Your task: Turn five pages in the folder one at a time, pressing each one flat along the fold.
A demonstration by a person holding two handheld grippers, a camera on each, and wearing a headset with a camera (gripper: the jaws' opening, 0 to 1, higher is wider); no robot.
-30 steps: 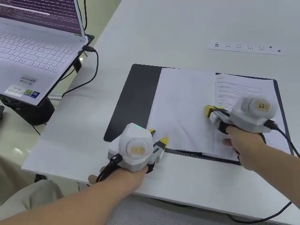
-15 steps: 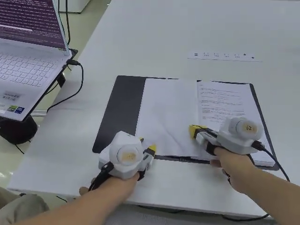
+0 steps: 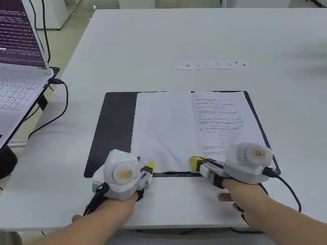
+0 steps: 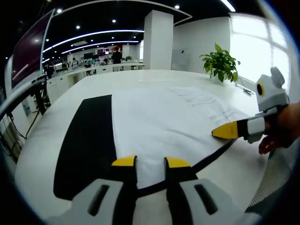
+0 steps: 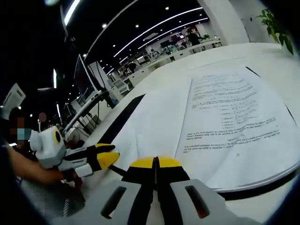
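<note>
Left gripper (image 3: 148, 168): jaws a little apart, narrow gap, nothing clamped. The tips sit at the near edge of the folder (image 3: 112, 127), just over the bottom border of the blank page (image 3: 163, 127). In the left gripper view (image 4: 150, 164) the page spreads straight ahead of the jaws, with the black cover (image 4: 89, 136) ahead and to their left.

Right gripper (image 3: 196, 163): jaws together, yellow tips meeting, nothing between them. It is also at the folder's near edge, at about the fold line. In the right gripper view (image 5: 154, 163) the printed page (image 5: 234, 112) lies ahead and to the right of the tips, and the blank page ahead and to the left.

The two grippers are near each other with tips apart. The right one comes into the left gripper view from the right (image 4: 234, 130), its tip low over the page; I can't tell if it touches. The left one shows to the left in the right gripper view (image 5: 89, 159).

The folder lies open and flat on the white table (image 3: 153, 46), directly ahead of both grippers. From left to right it shows black cover, blank page, printed page (image 3: 222, 120).

A power strip (image 3: 212, 65) sits beyond the folder's far edge. A laptop (image 3: 15, 76) with a cable (image 3: 61, 102) is well to the left of the left gripper. A plant (image 4: 220, 61) stands far ahead and to the right in the left gripper view.
</note>
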